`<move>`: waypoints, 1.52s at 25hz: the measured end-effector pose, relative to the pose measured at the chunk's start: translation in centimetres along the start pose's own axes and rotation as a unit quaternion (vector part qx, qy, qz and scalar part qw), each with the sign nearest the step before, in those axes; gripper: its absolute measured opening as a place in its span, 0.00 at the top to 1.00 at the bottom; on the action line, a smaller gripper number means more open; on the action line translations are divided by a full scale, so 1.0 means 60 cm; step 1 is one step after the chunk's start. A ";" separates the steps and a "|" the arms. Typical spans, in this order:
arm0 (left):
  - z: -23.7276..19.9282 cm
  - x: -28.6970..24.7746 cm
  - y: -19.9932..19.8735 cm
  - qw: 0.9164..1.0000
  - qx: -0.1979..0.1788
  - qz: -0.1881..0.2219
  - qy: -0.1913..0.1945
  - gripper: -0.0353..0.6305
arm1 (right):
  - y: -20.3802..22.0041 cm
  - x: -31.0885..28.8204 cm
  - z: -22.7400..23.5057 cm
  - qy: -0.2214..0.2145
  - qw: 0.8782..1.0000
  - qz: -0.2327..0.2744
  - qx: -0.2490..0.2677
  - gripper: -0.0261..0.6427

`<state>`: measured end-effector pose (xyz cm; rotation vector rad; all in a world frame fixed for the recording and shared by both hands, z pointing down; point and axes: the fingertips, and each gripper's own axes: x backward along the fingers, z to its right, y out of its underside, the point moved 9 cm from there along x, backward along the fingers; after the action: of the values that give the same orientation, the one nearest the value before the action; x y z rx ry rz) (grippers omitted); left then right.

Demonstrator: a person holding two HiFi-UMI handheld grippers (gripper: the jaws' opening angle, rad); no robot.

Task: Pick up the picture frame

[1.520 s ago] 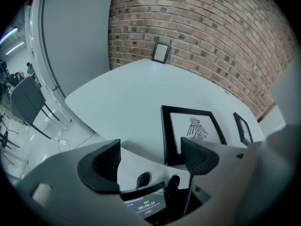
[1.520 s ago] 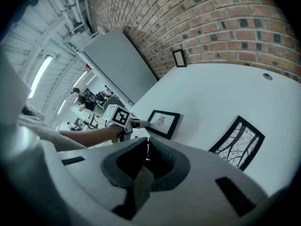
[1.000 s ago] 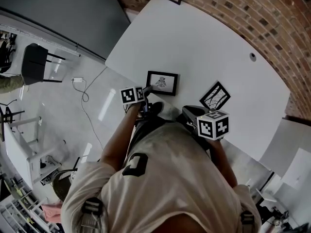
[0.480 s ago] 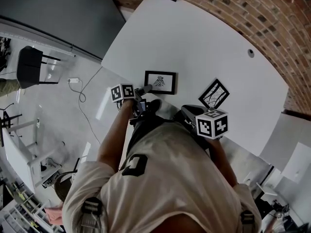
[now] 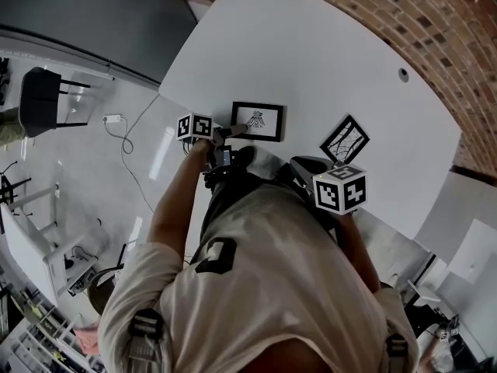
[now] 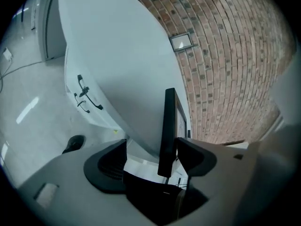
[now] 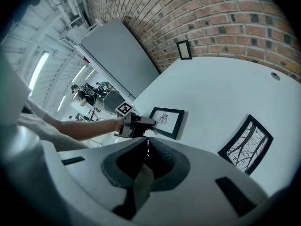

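A black picture frame (image 5: 258,120) with a small drawing lies flat near the white table's (image 5: 326,61) front edge. My left gripper (image 5: 230,132) is at its left end. In the left gripper view the frame's edge (image 6: 168,126) stands between the jaws of my left gripper (image 6: 153,145); these have just been closing, one pad is right by the frame and the other is still apart from it. My right gripper (image 7: 146,149) hovers over the table's near edge, shut and holding nothing; its marker cube (image 5: 339,190) shows in the head view.
A second black frame (image 5: 345,140) with a branch drawing lies tilted to the right of the first. A third frame (image 7: 183,49) leans against the brick wall at the table's far side. A cable and a chair (image 5: 43,99) are on the floor at left.
My left gripper has shifted up and left along the table's edge and rolled; its jaws now straddle the frame's left end. The right gripper has stayed put.
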<state>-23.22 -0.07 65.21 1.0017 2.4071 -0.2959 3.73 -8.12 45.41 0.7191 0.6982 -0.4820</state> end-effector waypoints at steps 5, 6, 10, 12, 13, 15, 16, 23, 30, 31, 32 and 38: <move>0.000 0.004 -0.003 1.000 0.000 -0.016 0.023 0.51 | -0.003 -0.012 -0.011 0.001 1.000 0.001 -0.001 0.95; 0.001 0.004 -0.002 0.999 0.003 -0.014 0.030 0.53 | -0.004 -0.014 -0.012 0.002 1.000 0.002 -0.003 0.95; 0.005 0.005 0.004 0.998 0.013 -0.006 0.053 0.64 | -0.007 -0.020 -0.019 0.002 1.000 0.007 -0.009 0.95; 0.005 0.007 0.005 0.998 0.014 -0.007 0.063 0.68 | -0.009 -0.026 -0.024 0.002 1.000 0.007 -0.007 0.95; 0.004 0.010 0.005 0.998 0.016 -0.008 0.067 0.70 | -0.011 -0.029 -0.027 0.002 1.000 0.007 -0.006 0.95; 0.000 0.016 0.005 0.997 0.019 -0.009 0.073 0.71 | -0.014 -0.034 -0.032 0.002 1.000 0.007 -0.005 0.95; -0.003 0.020 0.005 0.997 0.021 -0.009 0.076 0.72 | -0.014 -0.036 -0.034 0.003 1.000 0.007 -0.006 0.95; -0.016 0.033 0.009 0.995 0.030 -0.014 0.099 0.76 | -0.014 -0.051 -0.054 0.007 1.000 0.005 -0.003 0.95; -0.027 0.041 0.002 0.992 0.036 -0.039 0.119 0.80 | -0.013 -0.065 -0.074 0.017 1.000 0.006 -0.002 0.95; -0.029 0.045 0.000 0.991 0.037 -0.046 0.121 0.80 | -0.012 -0.067 -0.077 0.019 1.000 0.007 -0.004 0.95; -0.030 0.047 -0.001 0.991 0.039 -0.051 0.121 0.81 | -0.012 -0.069 -0.081 0.021 1.000 0.008 -0.007 0.95; -0.031 0.054 -0.009 0.989 0.041 -0.073 0.120 0.81 | -0.006 -0.085 -0.107 0.031 0.999 0.013 -0.011 0.95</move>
<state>-26.24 2.23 65.04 0.9454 2.7131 -0.3442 -2.56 -2.83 45.37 0.7230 0.7509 -0.4294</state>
